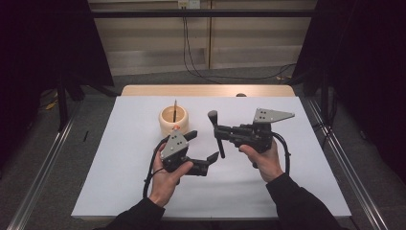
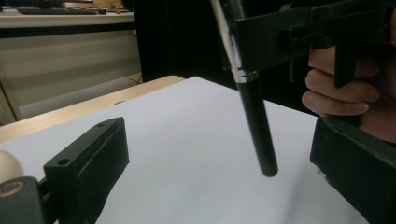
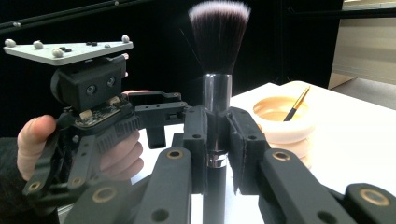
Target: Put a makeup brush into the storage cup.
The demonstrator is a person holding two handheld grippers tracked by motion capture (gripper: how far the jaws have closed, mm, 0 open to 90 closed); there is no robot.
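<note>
The right gripper pinches a brush at its metal collar, bristles up, black handle hanging clear above the sheet. The left gripper, jaws spread wide, sits just beside it, the handle's tip level with the gap between its jaws. A white sheet covers the wooden table; the room beyond is dark, with grey floor and cables. A cream round holder stands behind the left gripper, with a thin gold-tipped stick leaning inside
</note>
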